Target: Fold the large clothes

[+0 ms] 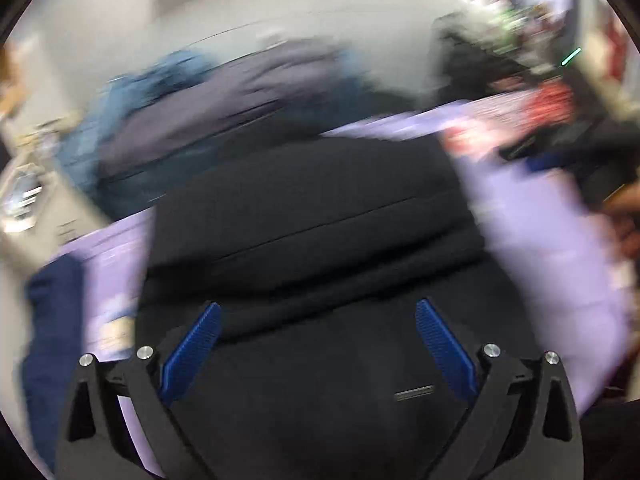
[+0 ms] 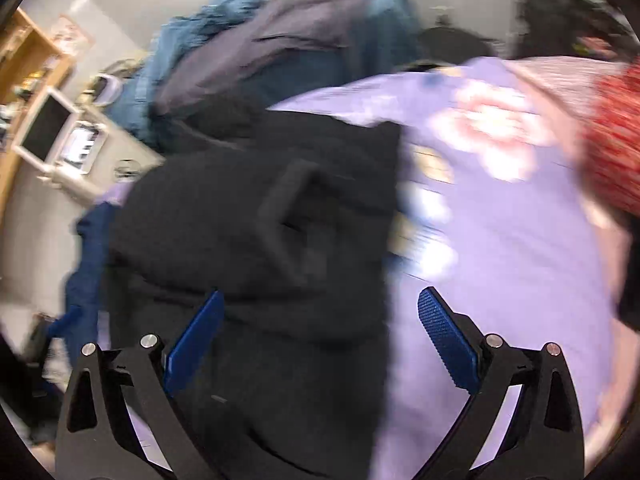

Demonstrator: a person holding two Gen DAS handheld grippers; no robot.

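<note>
My left gripper [image 1: 318, 312] and right gripper [image 2: 320, 304] both stand spread wide, grasping nothing. The folded black fabric garment [image 1: 312, 216] lies on the lilac flower-printed bed cover [image 2: 500, 220] toward its left edge, with a blurred heap of blue and grey clothes [image 2: 280, 40] at the far edge.

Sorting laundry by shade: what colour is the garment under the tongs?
Black garment, lying on a lilac sheet; clearest in the left wrist view.

matt black cloth garment [image 1: 312, 216], ribbed blue fingers [image 1: 444, 344]
</note>
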